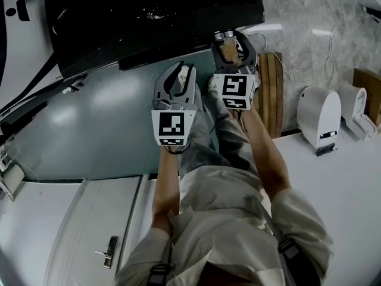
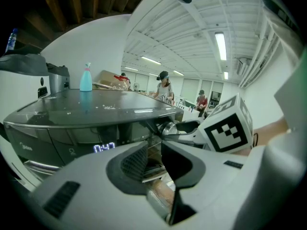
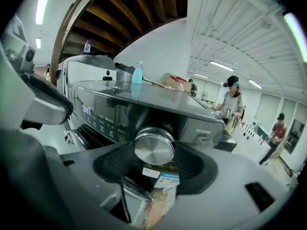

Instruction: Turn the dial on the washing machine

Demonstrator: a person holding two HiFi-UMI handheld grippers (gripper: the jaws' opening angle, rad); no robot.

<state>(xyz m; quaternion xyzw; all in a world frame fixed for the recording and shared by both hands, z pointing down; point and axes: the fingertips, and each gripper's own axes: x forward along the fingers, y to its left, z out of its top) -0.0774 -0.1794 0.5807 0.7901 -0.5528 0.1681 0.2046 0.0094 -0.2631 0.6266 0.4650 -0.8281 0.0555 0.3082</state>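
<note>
The dark washing machine (image 1: 155, 16) fills the top of the head view, and its grey control panel (image 3: 110, 114) runs across the right gripper view. The round silver dial (image 3: 154, 146) sits on that panel. My right gripper (image 3: 154, 148) is shut on the dial, one pad against each side. From the left gripper view the right gripper (image 2: 169, 128) reaches the dial (image 2: 168, 126) at the machine's front corner. My left gripper (image 1: 185, 68) hangs lower left of the right one, clear of the machine. Its jaws (image 2: 154, 152) stand a narrow gap apart with nothing between them. The display (image 2: 104, 147) is lit.
A light blue bottle (image 3: 137, 74) stands on the machine's lid. A white appliance (image 1: 318, 115) and a wooden slat board (image 1: 272, 88) lie to the right. A white door with a handle (image 1: 107, 249) is at lower left. People (image 3: 232, 102) stand far behind.
</note>
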